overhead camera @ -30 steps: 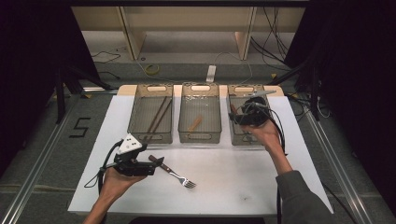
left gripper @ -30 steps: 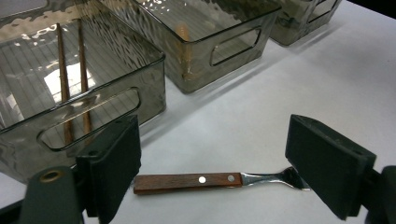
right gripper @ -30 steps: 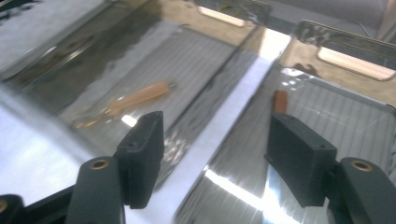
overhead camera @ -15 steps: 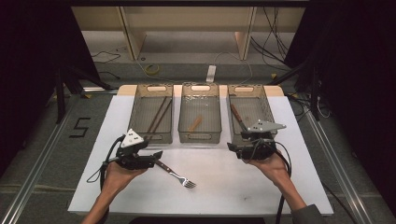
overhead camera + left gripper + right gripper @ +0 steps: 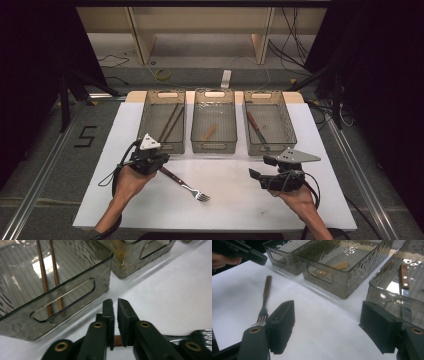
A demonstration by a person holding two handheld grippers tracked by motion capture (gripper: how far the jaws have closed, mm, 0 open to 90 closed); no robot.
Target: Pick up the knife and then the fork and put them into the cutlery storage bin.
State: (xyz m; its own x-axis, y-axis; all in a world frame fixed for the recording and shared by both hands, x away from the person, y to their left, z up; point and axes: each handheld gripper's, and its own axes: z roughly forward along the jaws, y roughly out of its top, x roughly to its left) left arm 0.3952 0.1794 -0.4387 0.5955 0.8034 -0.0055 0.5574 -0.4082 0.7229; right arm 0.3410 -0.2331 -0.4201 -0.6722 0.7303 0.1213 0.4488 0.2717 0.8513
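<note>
We read this as the pick-up step: left gripper (image 5: pixel 161 161) jaws have just been closing and now pinch the brown wooden handle of the fork (image 5: pixel 186 184), which lies flat on the white worktop (image 5: pixel 240 200) just in front of the left bin (image 5: pixel 162 120), steel tines pointing away from it. Right gripper (image 5: pixel 256 176) hangs near the worktop's right side, jaws wide with nothing between them. Next we'd expect a lift, then a carry to one of the ribbed, smoky clear plastic bins; the thin handle could twist in the pinch
</note>
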